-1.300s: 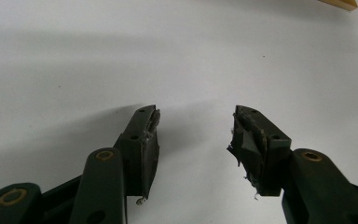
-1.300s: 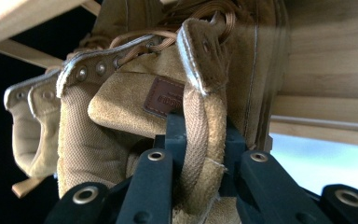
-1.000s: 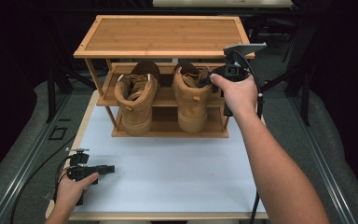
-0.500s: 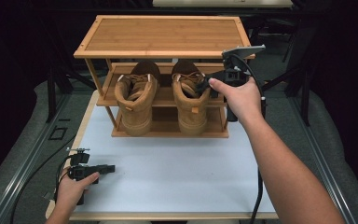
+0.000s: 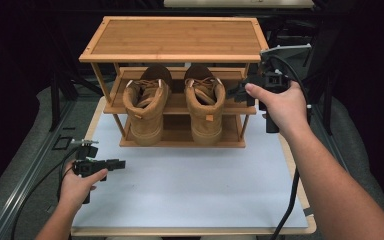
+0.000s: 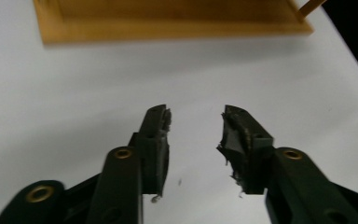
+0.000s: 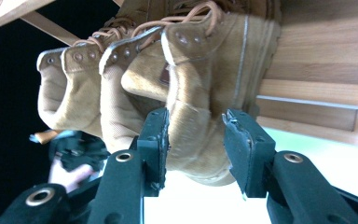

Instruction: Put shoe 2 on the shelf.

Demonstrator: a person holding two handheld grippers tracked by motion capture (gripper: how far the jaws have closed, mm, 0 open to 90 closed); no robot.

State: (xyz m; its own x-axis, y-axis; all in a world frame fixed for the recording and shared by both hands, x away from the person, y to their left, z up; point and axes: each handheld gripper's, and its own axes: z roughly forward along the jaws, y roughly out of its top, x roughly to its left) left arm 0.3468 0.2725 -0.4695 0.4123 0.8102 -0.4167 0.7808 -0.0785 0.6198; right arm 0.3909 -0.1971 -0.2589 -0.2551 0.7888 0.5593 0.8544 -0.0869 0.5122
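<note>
Counted on site: one wooden rack (image 5: 175,37), two tan lace-up boots, two grippers, two hands, one white table top (image 5: 180,195).

Rack: one top board and two shelves below it, three levels in all. Placed at the far end of the table top.

Boots: both inside the rack under the top board, side by side, nearly touching, heels and open collars turned toward the person. Left boot (image 5: 145,107) and right boot (image 5: 205,107) matched in colour and in their tan laces. Cannot tell which shelf carries their weight. Seen again in the right gripper view, right boot (image 7: 205,70) nearest, left boot (image 7: 60,93) beyond it.

Right gripper (image 5: 235,91): held in the right hand (image 5: 280,105) at the rack's right front post, level with the middle shelf, pointing at the outer side of the right boot. Jaws parted and just lately closing a little. In its own view (image 7: 196,126), heel of the right boot framed in the gap, but no pad seen pressing on it. Recorded as released, nothing grasped. One grey plate (image 5: 285,52) on top, one cable hanging down past the forearm.

Left gripper (image 5: 120,163): held in the left hand (image 5: 80,182) at the near left part of the table top, well apart from the rack, pointing across the table. Jaws parted (image 6: 196,126) and just lately closing. Nothing between them but bare white surface below. Recorded as released. One cable trailing off the table's left edge.
</note>
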